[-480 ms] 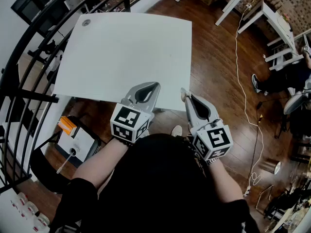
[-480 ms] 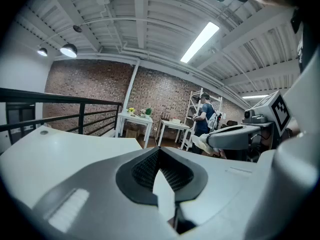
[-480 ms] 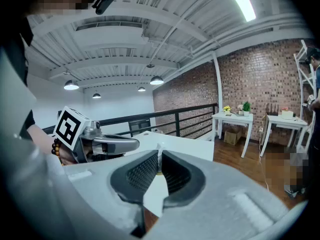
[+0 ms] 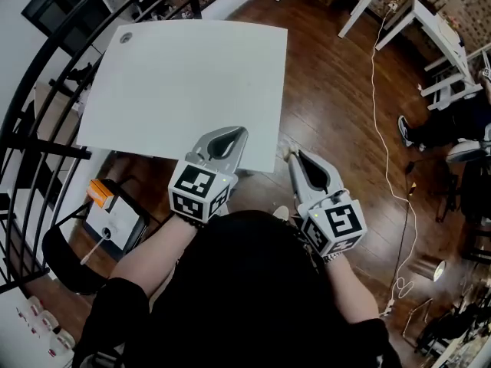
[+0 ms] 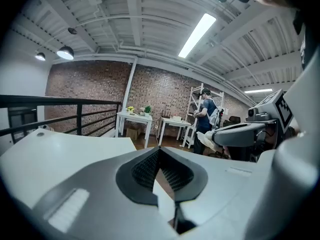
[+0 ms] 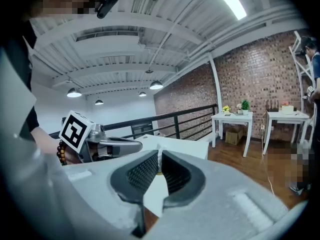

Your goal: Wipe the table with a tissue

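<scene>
A: Containers first. There's a white box (image 4: 115, 221) on the floor left of the person, an orange pack (image 4: 98, 193) at its far corner. What's inside, I can't tell.

B: And in the left gripper view a cardboard box (image 5: 132, 132) sits under a small white side table (image 5: 134, 116), with little potted plants (image 5: 147, 109) on top. Its contents are out of sight too.

A: Any writing?

B: Nothing readable. There are only black-and-white square markers on the two cubes, left cube (image 4: 198, 190) and right cube (image 4: 334, 227).

A: Now the grippers. The left gripper (image 4: 230, 138) has its jaws pressed together at the tips and nothing in them. It hangs over the near edge of the white table (image 4: 192, 75).

B: The right gripper (image 4: 291, 156) is pinched onto the tissue (image 5: 206, 138), a pale crumple right at its tips. It's just off the table's near right corner, over the wood floor (image 4: 337, 98).

A: So the tissue is at that corner, beside the edge, not on the top.

B: Room to move?

A: The tabletop is broad and bare apart from a small round grey thing (image 4: 125, 37) at the far left corner. A black railing (image 4: 46, 106) runs close along the left side, and a white cable (image 4: 387, 129) trails on the floor well to the right.
</scene>
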`<act>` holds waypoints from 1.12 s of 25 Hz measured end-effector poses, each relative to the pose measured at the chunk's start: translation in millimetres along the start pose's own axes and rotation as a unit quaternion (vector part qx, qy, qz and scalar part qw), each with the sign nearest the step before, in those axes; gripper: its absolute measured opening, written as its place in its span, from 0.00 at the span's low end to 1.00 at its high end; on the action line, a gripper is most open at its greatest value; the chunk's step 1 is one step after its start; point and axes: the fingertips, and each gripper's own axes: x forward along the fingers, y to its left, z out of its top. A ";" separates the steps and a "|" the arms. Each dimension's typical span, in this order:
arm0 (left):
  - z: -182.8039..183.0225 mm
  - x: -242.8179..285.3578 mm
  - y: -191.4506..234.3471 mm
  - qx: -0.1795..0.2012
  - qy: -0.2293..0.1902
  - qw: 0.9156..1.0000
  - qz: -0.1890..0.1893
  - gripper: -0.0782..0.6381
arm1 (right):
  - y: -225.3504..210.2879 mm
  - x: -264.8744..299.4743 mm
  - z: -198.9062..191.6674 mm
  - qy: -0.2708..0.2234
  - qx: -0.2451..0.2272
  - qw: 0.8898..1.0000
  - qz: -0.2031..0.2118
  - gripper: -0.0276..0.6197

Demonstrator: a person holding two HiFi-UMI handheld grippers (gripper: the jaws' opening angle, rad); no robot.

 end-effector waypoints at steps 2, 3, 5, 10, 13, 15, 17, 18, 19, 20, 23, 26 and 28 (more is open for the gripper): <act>0.0 10.6 -17.7 0.004 0.003 1.000 0.010 0.13 | -15.2 -11.1 1.1 -0.004 -0.003 1.000 0.014 0.06; 0.2 16.2 -27.3 0.006 0.004 1.000 0.016 0.13 | -22.5 -16.3 2.3 -0.005 -0.006 1.000 0.023 0.06; 1.8 27.2 -47.9 0.007 0.004 1.000 0.030 0.13 | -36.5 -27.2 5.3 -0.007 -0.015 0.999 0.045 0.06; 8.2 43.1 -89.7 0.001 -0.004 0.996 0.084 0.13 | -60.8 -54.1 18.3 -0.023 -0.034 0.993 0.110 0.06; 11.2 47.1 -102.6 -0.005 -0.011 0.994 0.110 0.13 | -74.4 -68.0 27.7 -0.027 -0.042 0.991 0.124 0.06; 11.3 45.6 -105.2 -0.007 -0.011 0.992 0.129 0.13 | -82.3 -74.1 31.2 -0.027 -0.040 0.990 0.130 0.06; 9.5 43.9 -108.3 -0.006 -0.007 0.989 0.145 0.13 | -89.2 -79.7 31.4 -0.027 -0.035 0.990 0.136 0.06; 8.4 44.7 -110.6 -0.006 -0.005 0.989 0.149 0.13 | -92.3 -82.4 30.8 -0.030 -0.034 0.989 0.141 0.06; 7.1 46.4 -113.1 -0.006 -0.004 0.988 0.151 0.13 | -94.8 -84.7 29.1 -0.035 -0.035 0.988 0.148 0.06; 5.5 48.7 -115.9 -0.005 -0.003 0.988 0.152 0.13 | -97.3 -86.4 26.2 -0.039 -0.036 0.987 0.153 0.06; 0.6 57.8 -121.4 -0.005 -0.002 0.989 0.148 0.13 | -105.0 -86.6 16.7 -0.036 -0.036 0.986 0.157 0.06; 2.9 73.6 -121.1 -0.009 -0.006 0.989 0.146 0.13 | -115.9 -81.2 17.9 -0.024 -0.039 0.987 0.157 0.06; 7.1 87.0 -118.6 -0.011 -0.011 0.989 0.146 0.13 | -125.7 -73.9 22.0 -0.019 -0.045 0.986 0.161 0.06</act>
